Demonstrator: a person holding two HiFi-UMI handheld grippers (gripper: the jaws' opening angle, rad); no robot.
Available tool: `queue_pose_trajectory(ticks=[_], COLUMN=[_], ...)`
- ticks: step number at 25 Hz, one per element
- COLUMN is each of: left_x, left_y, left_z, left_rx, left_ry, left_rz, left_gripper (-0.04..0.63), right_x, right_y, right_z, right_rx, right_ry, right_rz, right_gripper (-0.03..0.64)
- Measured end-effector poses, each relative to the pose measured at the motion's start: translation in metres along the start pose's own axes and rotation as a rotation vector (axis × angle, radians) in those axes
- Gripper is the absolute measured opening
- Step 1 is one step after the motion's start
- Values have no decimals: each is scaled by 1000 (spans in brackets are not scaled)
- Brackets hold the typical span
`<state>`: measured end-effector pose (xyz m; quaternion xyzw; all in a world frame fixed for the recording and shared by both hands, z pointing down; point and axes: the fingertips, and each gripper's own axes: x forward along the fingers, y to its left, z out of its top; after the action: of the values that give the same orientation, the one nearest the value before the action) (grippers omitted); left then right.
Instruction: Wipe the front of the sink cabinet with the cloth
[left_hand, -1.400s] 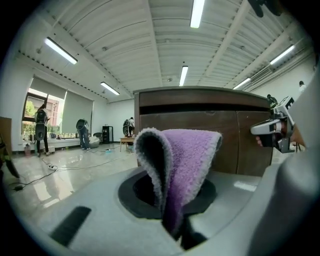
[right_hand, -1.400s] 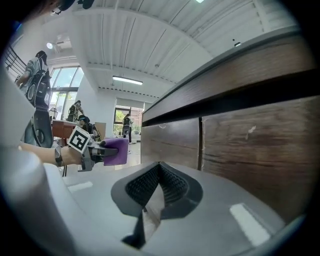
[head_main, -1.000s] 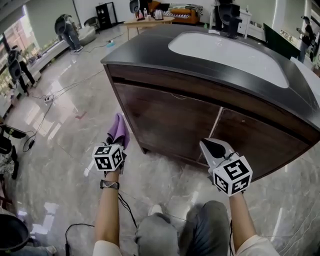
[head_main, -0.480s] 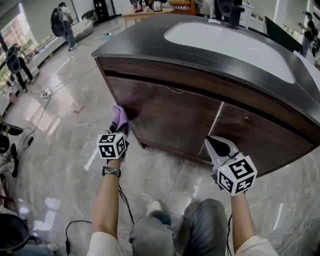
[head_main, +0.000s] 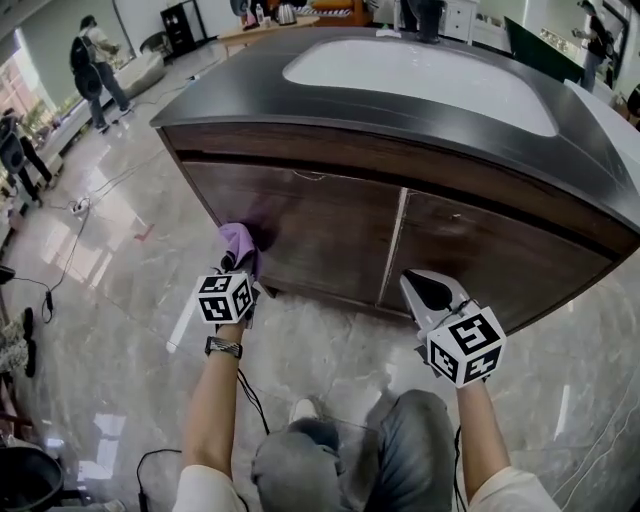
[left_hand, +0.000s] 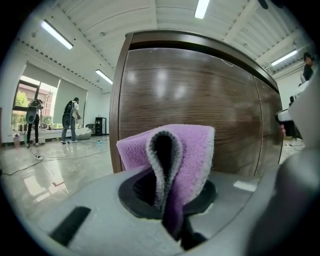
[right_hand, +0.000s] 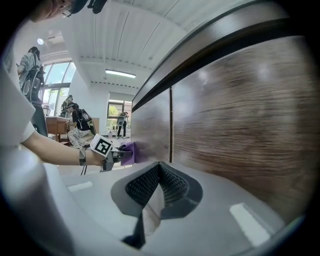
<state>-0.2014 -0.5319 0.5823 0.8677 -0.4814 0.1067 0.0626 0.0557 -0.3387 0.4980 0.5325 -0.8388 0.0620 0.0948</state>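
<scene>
Wiping is judged to be at its start: the cloth (head_main: 238, 243), purple & folded, is clamped in the left gripper (head_main: 237, 264) and held at the lower left corner of the sink cabinet (head_main: 330, 225) front. Contact w/ the wood is probable, though the gap can't be read. The right gripper (head_main: 428, 293), jaws pressed together on nothing, is held idle low before the cabinet's right door. Next, the cloth is to be pressed flat & swept rightward across the cabinet's doors.
</scene>
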Motion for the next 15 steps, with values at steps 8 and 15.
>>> queue_pose_trajectory(ticks=[8,15], left_x=[-4,-4], left_y=[-47,-94], left_z=[8,13], left_rx=[45,64], left_ry=[-10,-10], left_rz=[-75,-163], left_gripper=[51,51], right_x=[-32,-51], right_y=[-14,-18], right_z=[-5,-9], right_rx=[31,41], right_ry=[-7,-19], right_rz=[-60,-81], right_gripper=[8,8])
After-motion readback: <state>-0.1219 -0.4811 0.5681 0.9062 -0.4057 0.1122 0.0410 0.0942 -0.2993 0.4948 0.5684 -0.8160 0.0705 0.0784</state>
